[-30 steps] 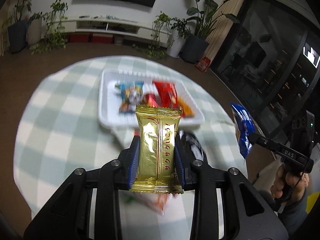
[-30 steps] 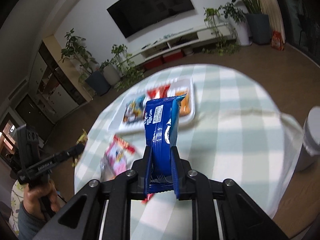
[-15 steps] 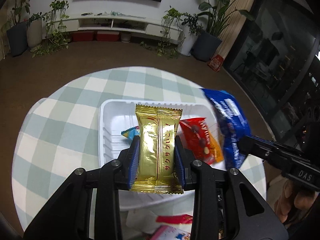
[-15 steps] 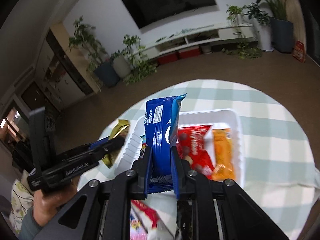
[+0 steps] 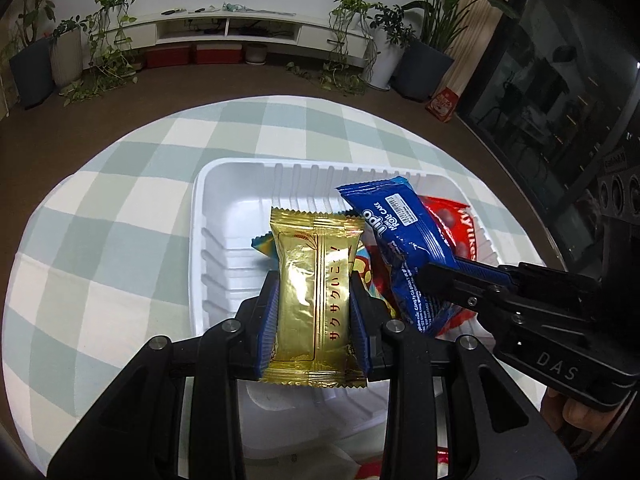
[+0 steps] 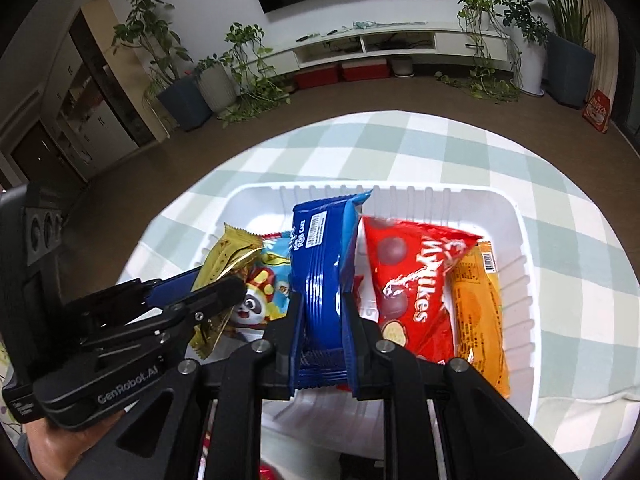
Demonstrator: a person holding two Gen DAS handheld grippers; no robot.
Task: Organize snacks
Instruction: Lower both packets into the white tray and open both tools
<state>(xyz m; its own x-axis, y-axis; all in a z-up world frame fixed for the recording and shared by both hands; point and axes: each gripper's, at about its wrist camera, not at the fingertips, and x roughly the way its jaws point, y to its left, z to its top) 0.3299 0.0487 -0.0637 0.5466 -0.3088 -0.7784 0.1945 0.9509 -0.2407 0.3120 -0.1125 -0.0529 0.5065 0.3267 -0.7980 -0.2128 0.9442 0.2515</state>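
Note:
My left gripper (image 5: pixel 316 292) is shut on a gold snack packet (image 5: pixel 316 272) and holds it over the left part of the white tray (image 5: pixel 224 200). My right gripper (image 6: pixel 322 304) is shut on a blue snack packet (image 6: pixel 320 256) and holds it over the tray's (image 6: pixel 516 240) middle. In the tray lie a red packet (image 6: pixel 412 280), an orange packet (image 6: pixel 478 304) and a light-blue panda packet (image 6: pixel 260 296). The right gripper with the blue packet (image 5: pixel 400 236) also shows in the left wrist view, the left one with the gold packet (image 6: pixel 224 256) in the right wrist view.
The tray stands on a round table with a green-and-white checked cloth (image 5: pixel 120 200). Bits of more packets (image 5: pixel 440 456) show at the table's near edge under the grippers. Brown floor, potted plants and a low TV bench lie beyond.
Both grippers moved forward with their packets, from the table's sides to above the tray. They now hang close together, lower over the tray. Both stay shut.

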